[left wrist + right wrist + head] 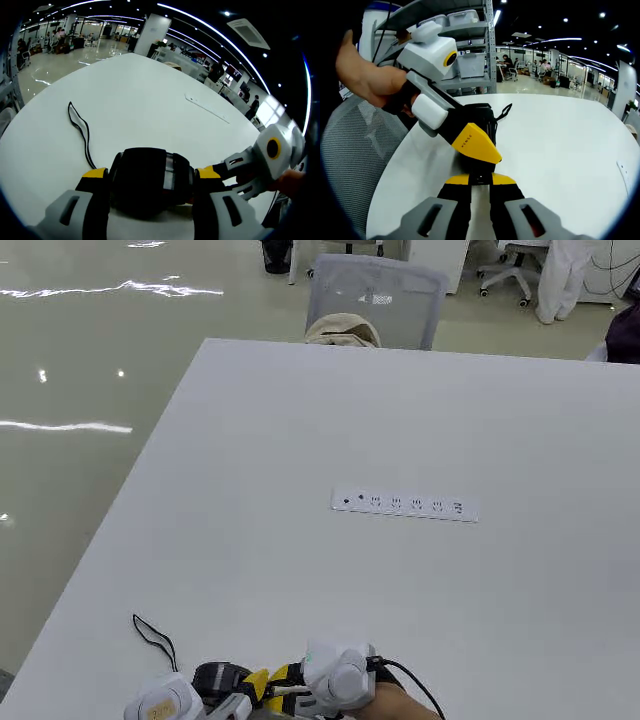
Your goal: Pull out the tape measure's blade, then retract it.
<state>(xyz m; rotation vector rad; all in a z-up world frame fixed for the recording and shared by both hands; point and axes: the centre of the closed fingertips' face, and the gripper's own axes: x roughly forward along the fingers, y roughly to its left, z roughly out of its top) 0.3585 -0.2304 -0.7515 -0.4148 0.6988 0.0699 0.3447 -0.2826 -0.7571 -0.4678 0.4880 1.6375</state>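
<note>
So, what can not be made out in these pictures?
- Left gripper view: the tape measure, held in the left gripper, is too dark to read any markings.
- Right gripper view: the left gripper's yellow jaw covers the tape measure's mouth, so whether the closed right gripper pinches the blade is hidden.
- Head view: the bottom edge cuts off both grippers and the tape measure.

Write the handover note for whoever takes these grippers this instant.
Left claw: shut on the tape measure case, at the near edge of the table. The strap trails on the top.
Right claw: jaws together at the case's front. I cannot tell whether it has the blade's hook.
Done: both claws are in place, and no blade shows pulled out.
Left: pull the blade out, then retract it.
</note>
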